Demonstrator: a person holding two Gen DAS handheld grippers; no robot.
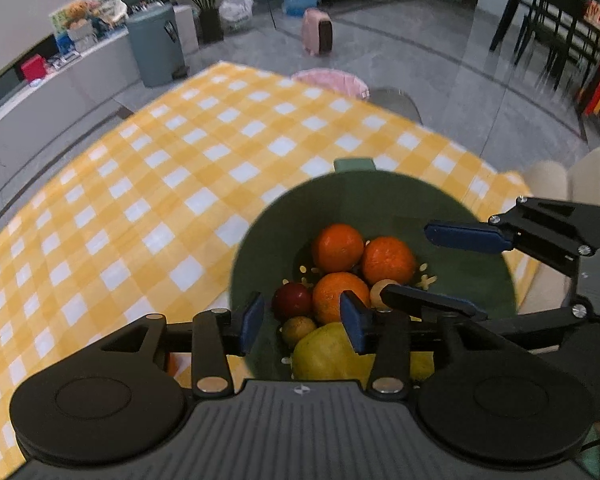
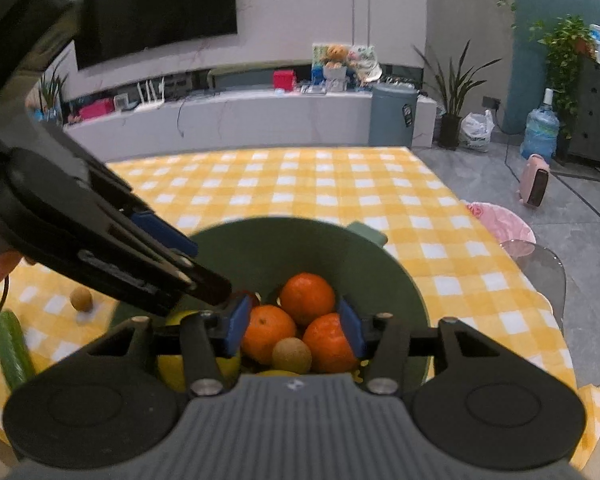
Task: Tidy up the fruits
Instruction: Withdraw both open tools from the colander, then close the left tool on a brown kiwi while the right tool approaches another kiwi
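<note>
A green bowl [image 1: 380, 200] sits on the yellow checked tablecloth [image 1: 160, 184] and holds three oranges [image 1: 337, 247], a dark red fruit [image 1: 292, 301], a small brown fruit [image 1: 298, 330] and a yellow-green fruit [image 1: 324, 354]. My left gripper [image 1: 302, 320] hangs open and empty over the bowl's near side. My right gripper [image 2: 296, 328] is open and empty over the oranges [image 2: 307, 298] and a small brown fruit [image 2: 292, 355] in the bowl [image 2: 284, 240]. Each gripper shows in the other's view: the right [image 1: 452, 268], the left [image 2: 204, 268].
A small brown fruit [image 2: 81, 299] and a green cucumber [image 2: 14, 350] lie on the cloth left of the bowl. A pink bin [image 2: 500, 222] and a clear chair [image 2: 540, 268] stand past the table's right edge. A grey bin [image 2: 392, 114] stands behind.
</note>
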